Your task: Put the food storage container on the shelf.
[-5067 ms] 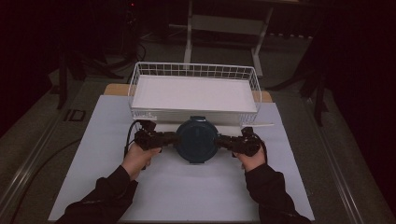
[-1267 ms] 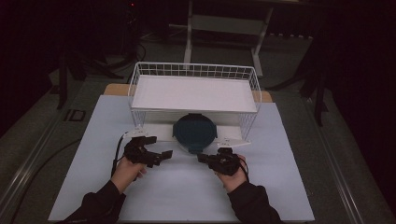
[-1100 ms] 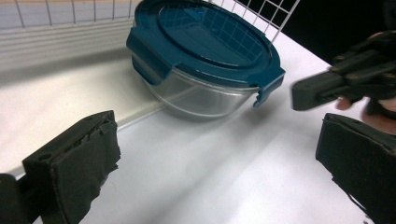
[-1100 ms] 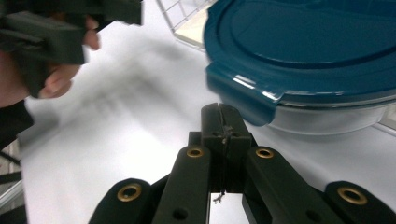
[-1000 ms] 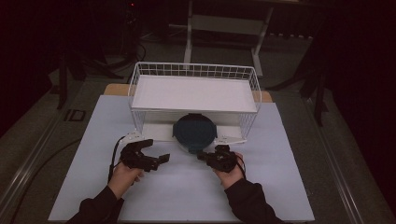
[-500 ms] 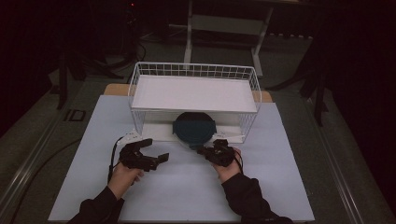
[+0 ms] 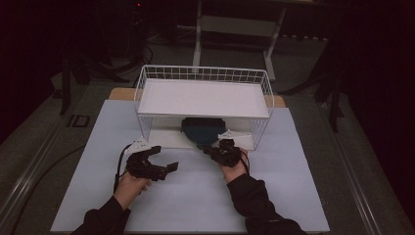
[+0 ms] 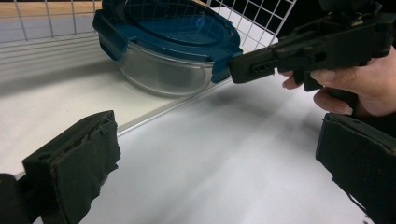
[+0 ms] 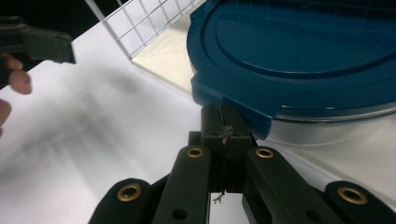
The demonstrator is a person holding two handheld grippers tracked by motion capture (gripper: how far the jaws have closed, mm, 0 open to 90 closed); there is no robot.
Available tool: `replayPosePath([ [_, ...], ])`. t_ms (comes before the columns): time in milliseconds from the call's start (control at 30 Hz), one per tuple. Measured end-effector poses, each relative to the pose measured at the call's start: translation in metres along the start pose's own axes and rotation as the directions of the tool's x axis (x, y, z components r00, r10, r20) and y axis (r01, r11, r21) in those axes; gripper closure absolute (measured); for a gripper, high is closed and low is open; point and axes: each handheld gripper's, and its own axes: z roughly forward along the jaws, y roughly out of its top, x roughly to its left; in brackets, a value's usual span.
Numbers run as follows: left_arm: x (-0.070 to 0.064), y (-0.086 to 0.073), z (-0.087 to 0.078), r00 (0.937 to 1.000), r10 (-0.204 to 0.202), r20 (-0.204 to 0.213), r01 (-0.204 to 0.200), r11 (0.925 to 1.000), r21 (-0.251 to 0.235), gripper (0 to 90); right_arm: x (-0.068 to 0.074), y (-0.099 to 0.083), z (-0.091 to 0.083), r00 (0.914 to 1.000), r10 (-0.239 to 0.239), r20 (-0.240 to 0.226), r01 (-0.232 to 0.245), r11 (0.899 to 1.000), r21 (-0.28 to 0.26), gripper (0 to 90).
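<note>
A round glass container with a blue clip-on lid (image 7: 201, 128) sits on the lower white board under the wire shelf rack (image 7: 203, 98). The right gripper (image 7: 209, 150) is shut, its tips pressed against the container's near side just below a lid latch (image 9: 233, 100); nothing is between the jaws. In the right gripper view the lid (image 9: 303, 56) looms over the right gripper (image 9: 226, 123). The left gripper (image 7: 165, 157) is open over the mat, left of the container and apart from it. In the left gripper view the left gripper (image 8: 215, 168) faces the container (image 8: 168, 37) and the right gripper (image 8: 238, 70).
The white wire rack holds a flat white shelf board (image 7: 205, 95) on top, with mesh walls (image 7: 147, 129) at its sides. A pale mat (image 7: 195, 196) covers the table. A cable (image 7: 120, 161) trails from the left gripper. Dark floor and stand legs lie beyond.
The right gripper has moved forward and the container has slid deeper under the shelf. The left gripper stays open at the left, nearly still. Five seconds ago both grippers flanked the container.
</note>
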Motion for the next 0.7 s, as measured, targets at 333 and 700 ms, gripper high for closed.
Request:
replayPosePath([
  [333,0.001,-0.001,0.001,1.0,0.001,0.004,-0.001,1.0,0.005,0.0,-0.009,0.009,0.009,0.9996,0.011,0.027,-0.01,1.0,-0.01,90.0],
  [700,-0.002,-0.001,-0.001,0.9999,0.011,0.007,-0.011,0.9999,0.003,0.0,-0.005,0.008,0.009,0.9998,0.015,0.016,-0.014,1.0,-0.025,86.2],
])
